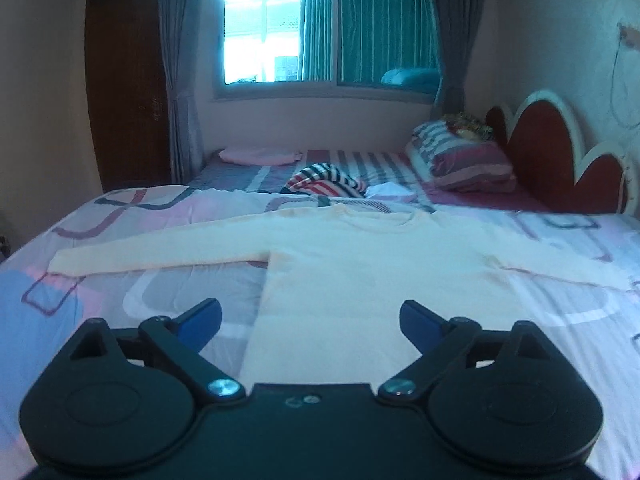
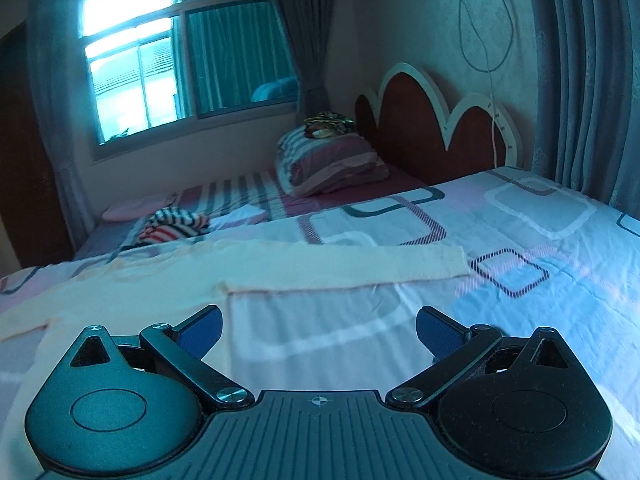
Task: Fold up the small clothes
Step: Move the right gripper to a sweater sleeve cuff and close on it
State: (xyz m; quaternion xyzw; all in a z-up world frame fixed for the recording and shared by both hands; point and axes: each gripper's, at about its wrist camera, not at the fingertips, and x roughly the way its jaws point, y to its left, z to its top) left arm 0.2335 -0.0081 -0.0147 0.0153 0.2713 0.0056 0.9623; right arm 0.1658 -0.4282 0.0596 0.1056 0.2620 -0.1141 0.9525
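Plainly, shirt: a cream long-sleeved shirt (image 1: 360, 264) lies flat on the bed (image 1: 120, 216), both sleeves stretched out to the sides, neckline toward the window (image 1: 320, 32).
Left claw: the left claw (image 1: 310, 316) hangs over the shirt's lower body, jaws wide apart, blue pads (image 1: 204, 316) clear of the cloth, nothing between them.
Right claw: the right claw (image 2: 320, 330) stands spread too, empty, above the patterned cover just beside the shirt's right edge, below the outstretched sleeve (image 2: 360, 264).
Beyond the shirt: a striped garment (image 1: 324, 182), bunched up, lies near a white piece (image 1: 386, 191) and a pink folded item (image 1: 260, 156).
Head end: a striped pillow (image 1: 460, 160) rests against the scalloped headboard (image 1: 560, 156).
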